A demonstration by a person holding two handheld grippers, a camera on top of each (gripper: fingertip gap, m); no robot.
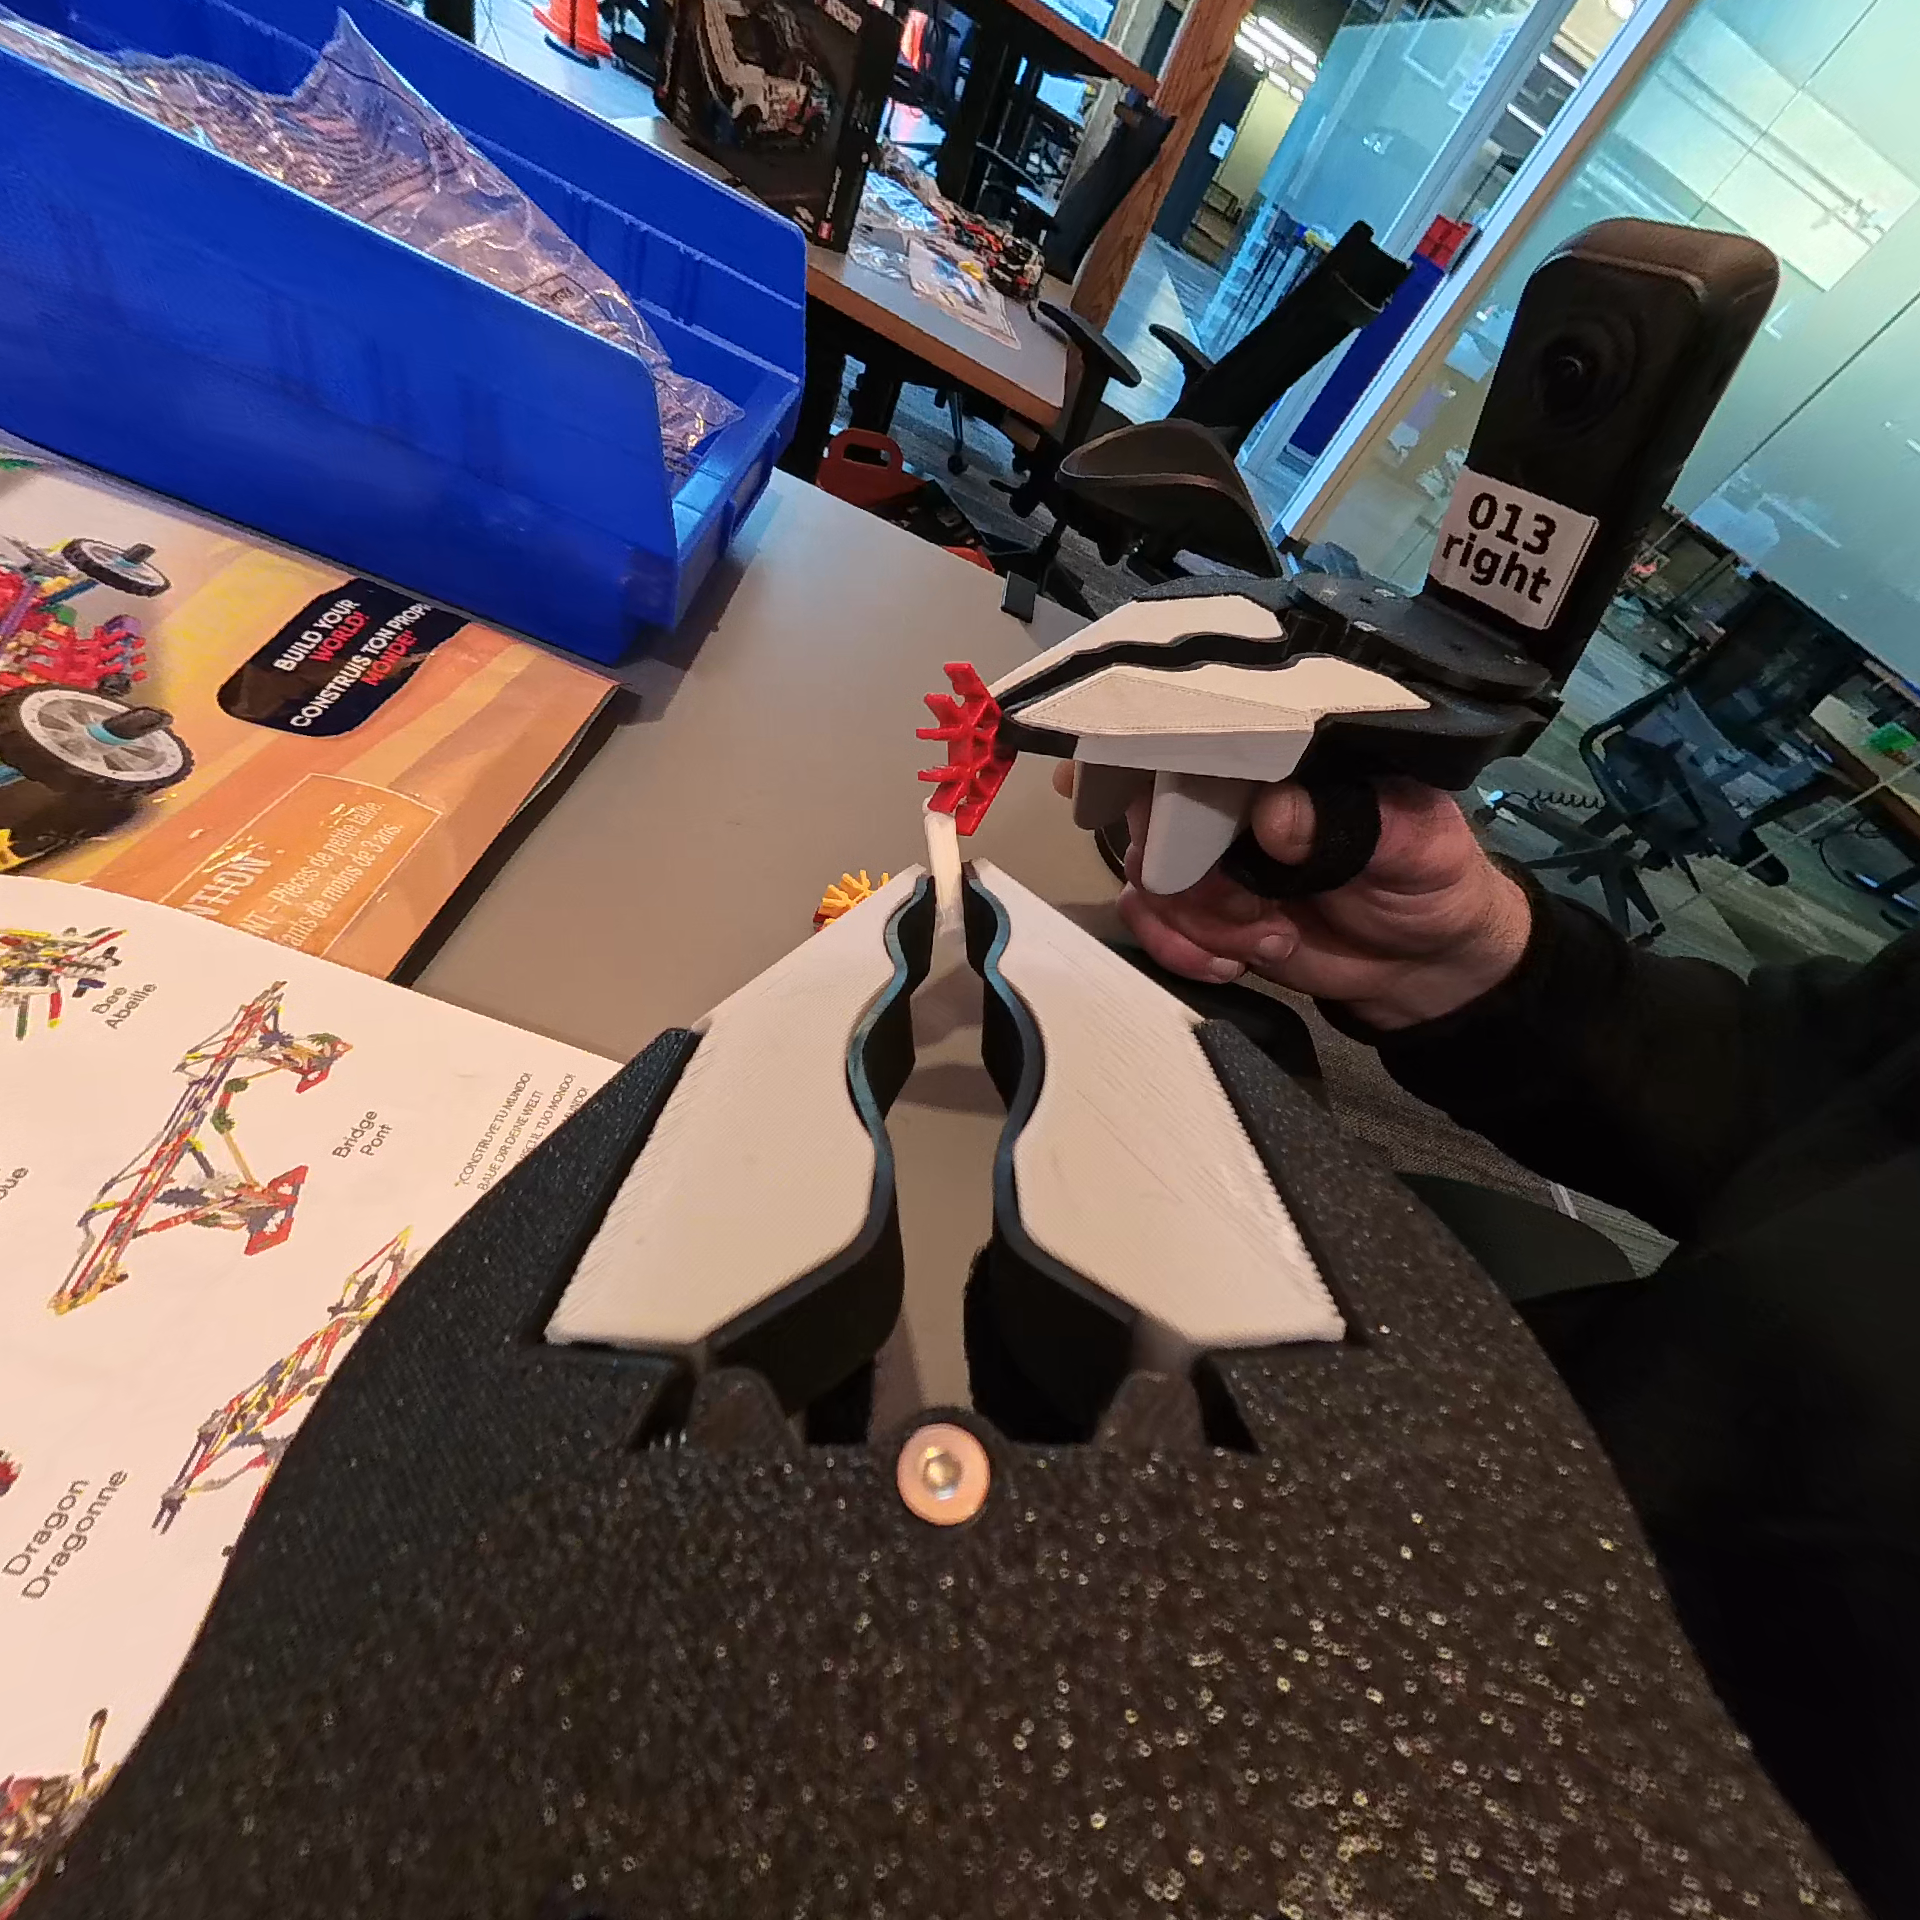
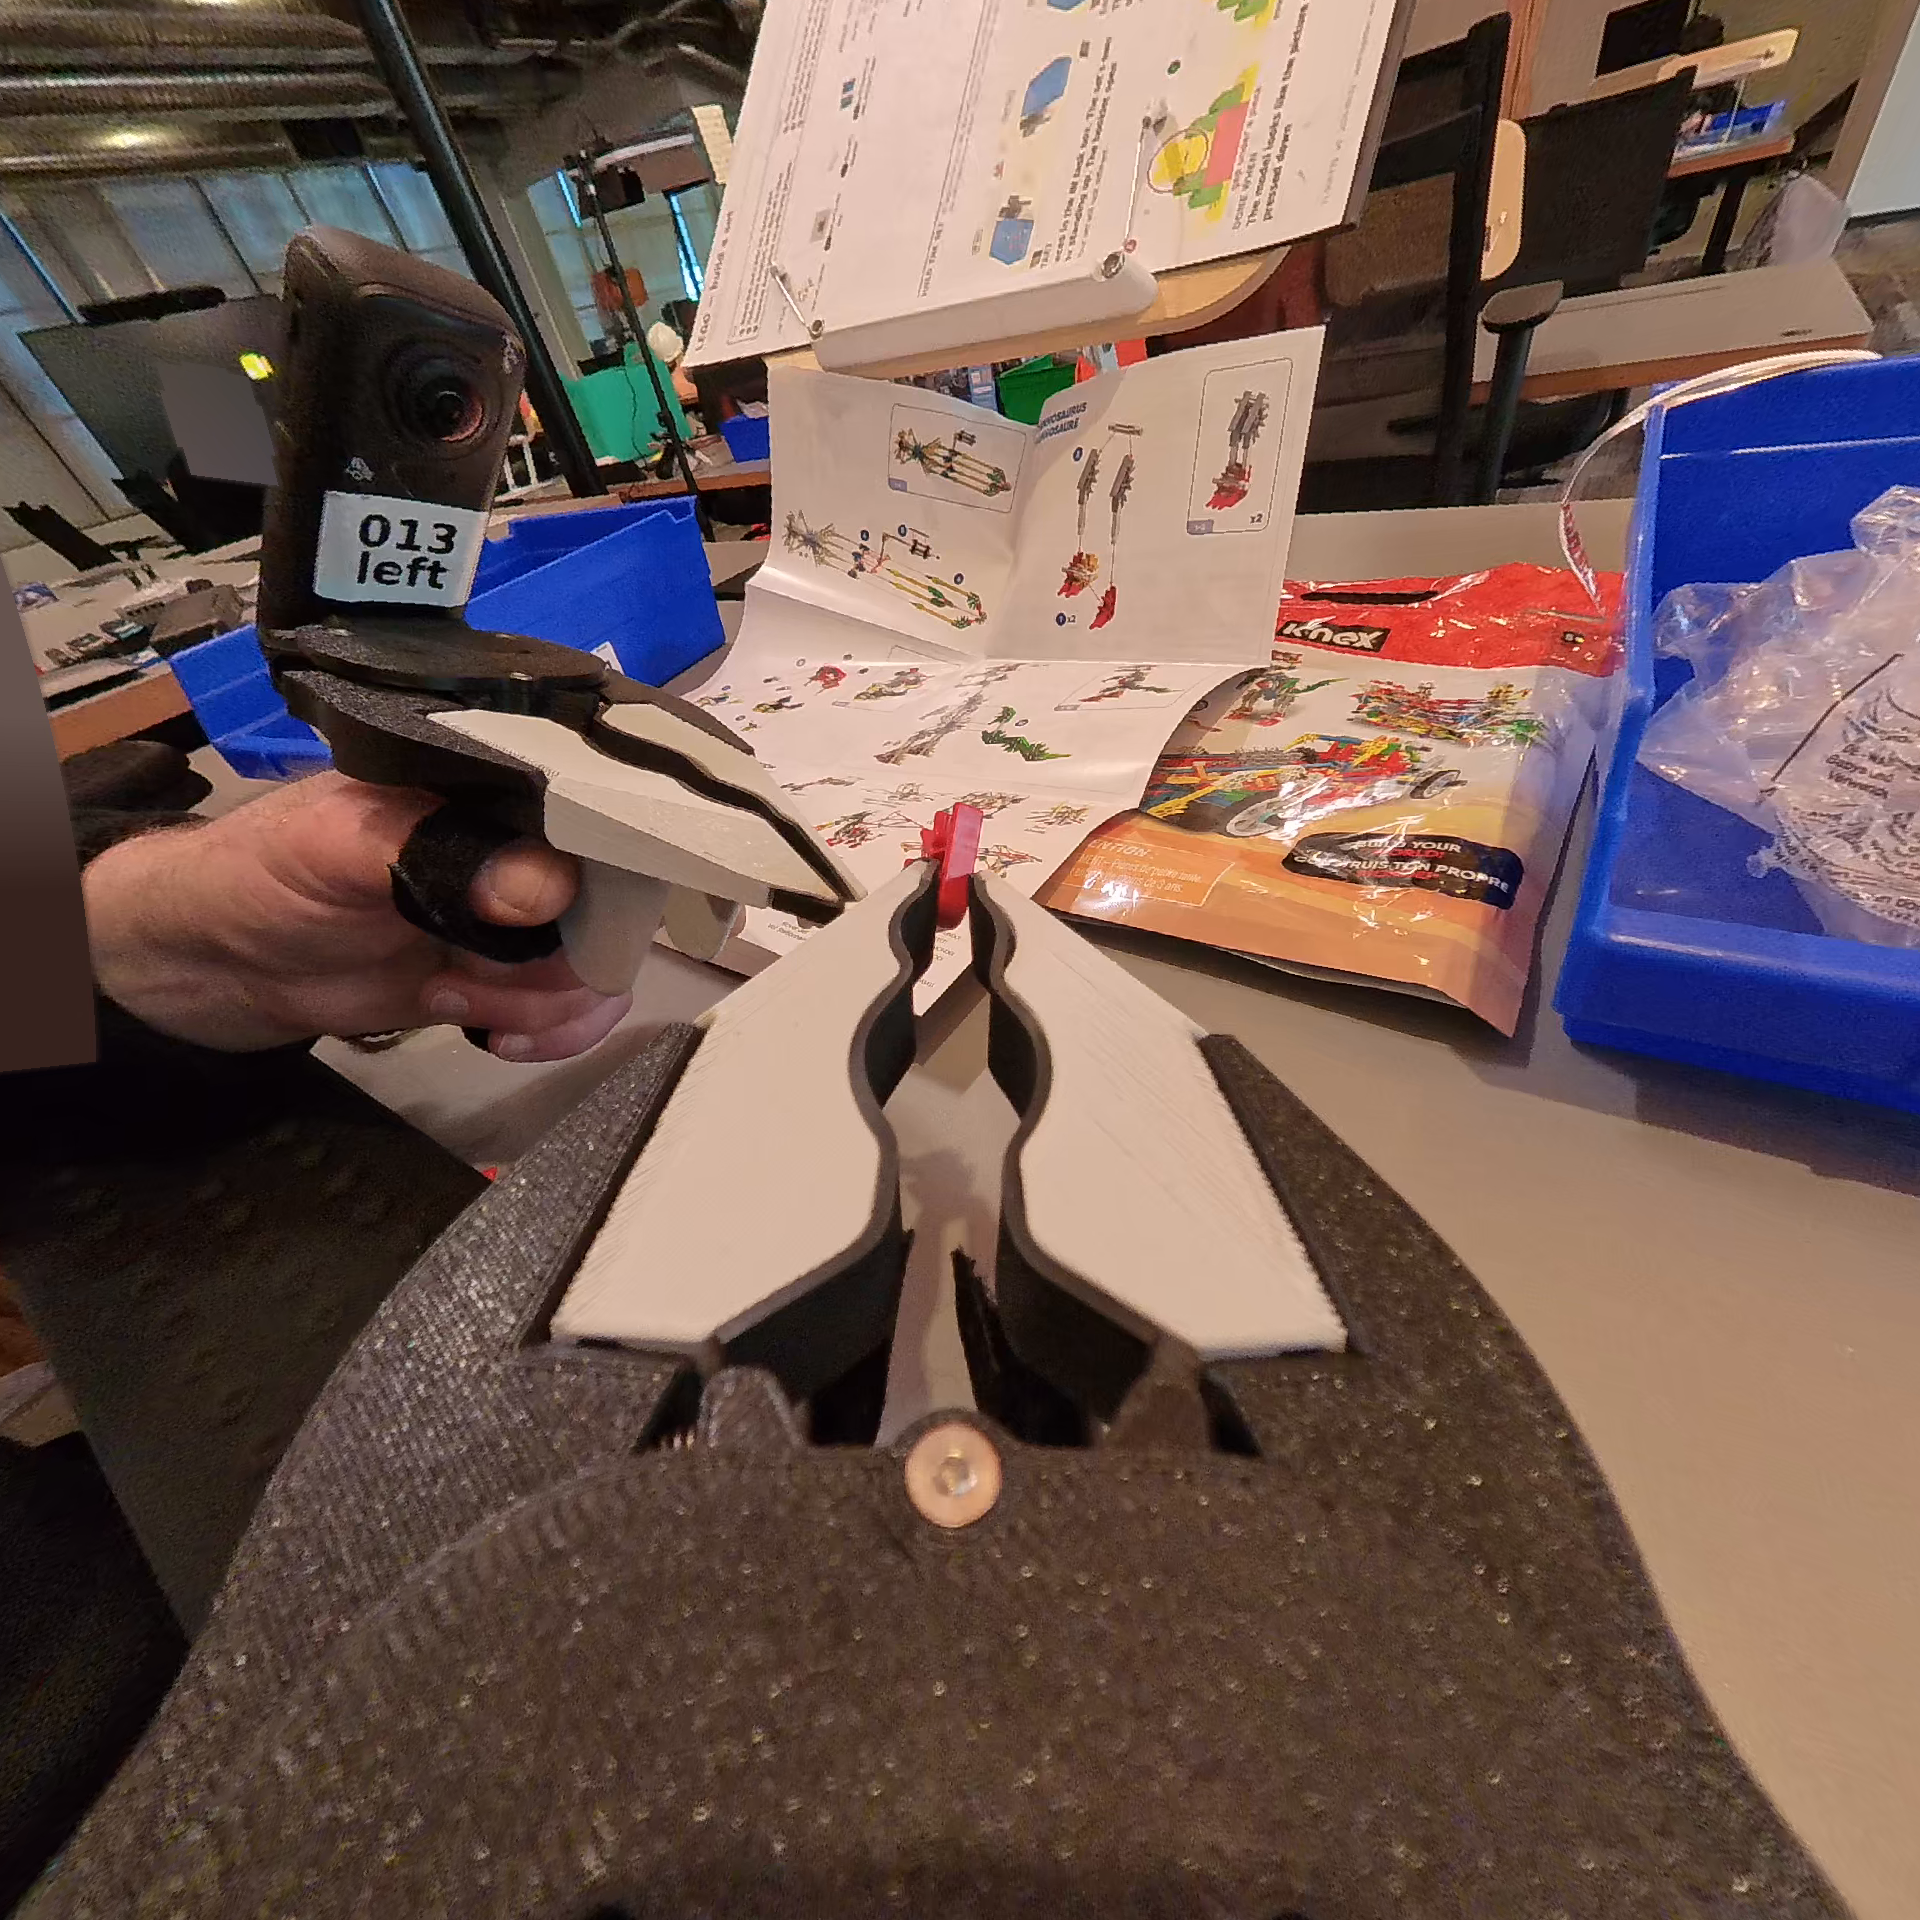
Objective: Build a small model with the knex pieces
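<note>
Blue bin (image 1: pixel 343 374) holding clear plastic bags (image 1: pixel 488 208), left gripper (image 1: pixel 948 883) pinching white rod (image 1: pixel 943 862), right gripper (image 2: pixel 948 883) clamping red connector (image 2: pixel 954 847).

Both views are bright and evenly lit, with daylight from the tall glass walls (image 1: pixel 1714 260) behind and soft shadows on the grey tabletop (image 1: pixel 748 727). Glare streaks the glossy orange printed bag (image 2: pixel 1320 831) and the crumpled clear plastic wrap (image 2: pixel 1808 717). Wide-angle bending curves the edges; the far background is slightly soft
</note>
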